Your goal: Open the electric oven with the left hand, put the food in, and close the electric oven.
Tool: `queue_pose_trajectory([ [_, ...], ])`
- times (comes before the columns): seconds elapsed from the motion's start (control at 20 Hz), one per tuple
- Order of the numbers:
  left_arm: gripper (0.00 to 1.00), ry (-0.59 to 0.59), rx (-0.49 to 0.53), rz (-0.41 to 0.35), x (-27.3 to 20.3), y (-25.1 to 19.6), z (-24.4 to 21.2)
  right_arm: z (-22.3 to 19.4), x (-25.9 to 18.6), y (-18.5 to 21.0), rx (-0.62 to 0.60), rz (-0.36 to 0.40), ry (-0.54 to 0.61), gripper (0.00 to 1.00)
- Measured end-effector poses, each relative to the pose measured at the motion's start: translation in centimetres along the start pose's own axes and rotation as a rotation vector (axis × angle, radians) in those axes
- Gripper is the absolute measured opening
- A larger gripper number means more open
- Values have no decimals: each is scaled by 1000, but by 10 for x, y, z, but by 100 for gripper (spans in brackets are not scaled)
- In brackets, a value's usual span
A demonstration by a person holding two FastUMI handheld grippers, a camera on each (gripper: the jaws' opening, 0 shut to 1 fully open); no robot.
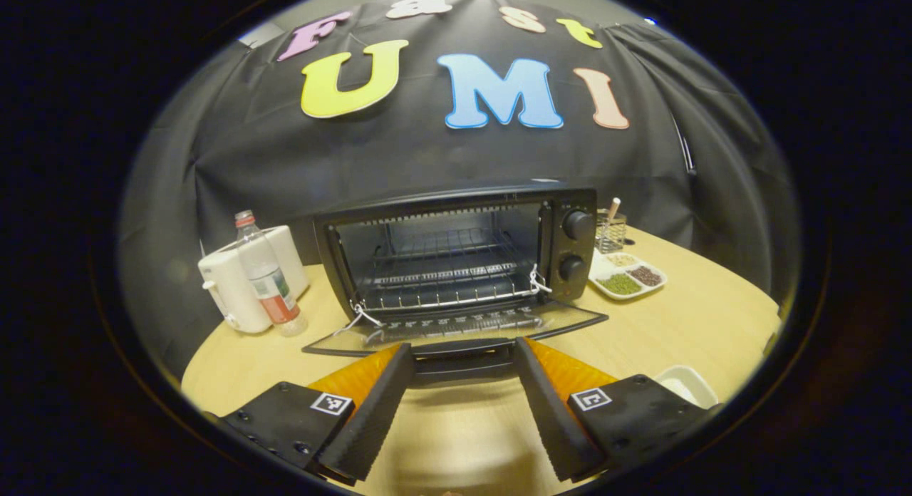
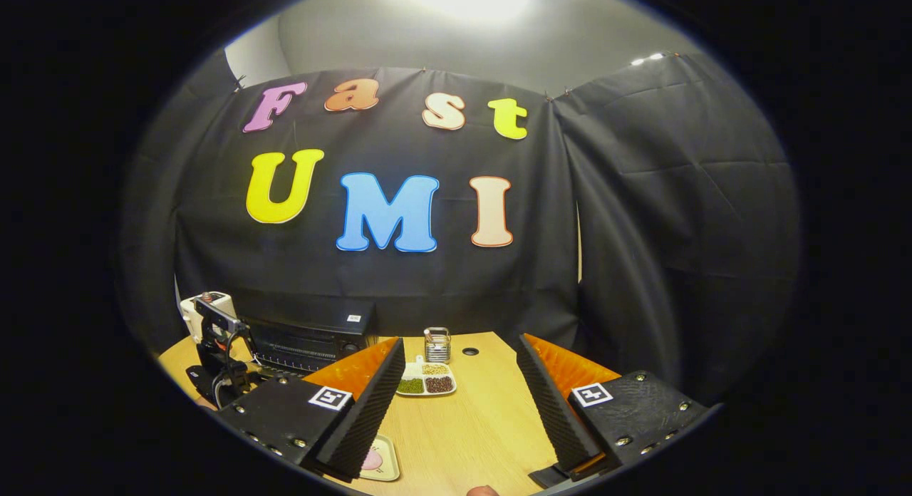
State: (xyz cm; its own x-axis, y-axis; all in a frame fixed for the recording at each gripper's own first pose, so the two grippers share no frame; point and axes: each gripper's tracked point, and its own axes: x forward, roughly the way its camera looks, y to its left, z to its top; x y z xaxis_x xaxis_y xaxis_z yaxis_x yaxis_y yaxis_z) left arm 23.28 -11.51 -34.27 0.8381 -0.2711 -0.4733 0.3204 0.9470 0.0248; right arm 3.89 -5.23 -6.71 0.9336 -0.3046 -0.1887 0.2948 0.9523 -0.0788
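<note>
The black electric oven (image 1: 456, 254) stands open at the back of the table, its glass door (image 1: 456, 325) folded down flat and a wire rack inside. My left gripper (image 1: 463, 350) is open wide, and the door's black handle (image 1: 463, 359) lies between its fingertips; I cannot tell whether they touch it. The right gripper (image 2: 459, 400) hangs open and empty over the table. Below its left finger a pink piece of food (image 2: 372, 459) lies on a small beige plate (image 2: 386, 469). Off to the left in the right gripper view are the oven (image 2: 313, 336) and the left gripper (image 2: 217, 360).
A plastic bottle (image 1: 267, 279) and a white appliance (image 1: 231, 286) stand left of the oven. Right of it are a divided tray of beans (image 1: 630, 275) and a glass holder (image 1: 610, 232). A white dish (image 1: 687, 385) sits near the right finger. The wooden table (image 1: 698, 318) is round-edged.
</note>
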Motion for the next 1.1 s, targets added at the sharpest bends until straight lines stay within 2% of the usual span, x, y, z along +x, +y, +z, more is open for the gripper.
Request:
queue_pose_trajectory([
  [0.05,96,7,4,-10,0,-2,-6,-2,3,5,9,8,10,96],
  [0.1,100,11,11,-16,-1,-4,-11,-5,4,9,19,14,21,96],
  [0.2,100,25,21,-27,-1,-6,-22,-12,9,16,37,22,45,96],
  [0.25,96,34,19,-37,-1,-7,-27,-14,13,20,42,23,56,96],
  [0.3,100,43,14,-49,-1,-8,-33,-16,16,23,46,22,65,96],
  [0.35,100,49,10,-62,0,-9,-36,-18,19,26,53,24,74,96],
  [0.4,96,57,8,-72,0,-9,-41,-20,21,31,59,31,85,96],
  [0.45,100,60,7,-84,-1,-10,-42,-24,24,36,64,39,99,96],
  [0.5,96,58,7,-95,-2,-12,-42,-28,27,40,65,51,115,96],
  [0.55,100,50,10,-104,-4,-13,-38,-32,30,44,63,61,129,96],
  [0.65,100,21,16,-109,-16,-12,-24,-36,35,51,56,90,155,96],
  [0.7,96,3,11,-107,-23,-10,-14,-36,38,54,56,111,163,96],
  [0.85,96,-74,-38,-65,-49,0,27,-44,46,64,78,198,210,97],
  [0.9,93,-102,-51,-40,-60,7,41,-47,49,68,88,234,227,97],
  [1.05,100,-172,-89,37,-91,25,77,-67,59,80,111,339,314,97],
  [1.1,96,-191,-101,59,-103,30,86,-75,60,83,118,373,349,98],
])
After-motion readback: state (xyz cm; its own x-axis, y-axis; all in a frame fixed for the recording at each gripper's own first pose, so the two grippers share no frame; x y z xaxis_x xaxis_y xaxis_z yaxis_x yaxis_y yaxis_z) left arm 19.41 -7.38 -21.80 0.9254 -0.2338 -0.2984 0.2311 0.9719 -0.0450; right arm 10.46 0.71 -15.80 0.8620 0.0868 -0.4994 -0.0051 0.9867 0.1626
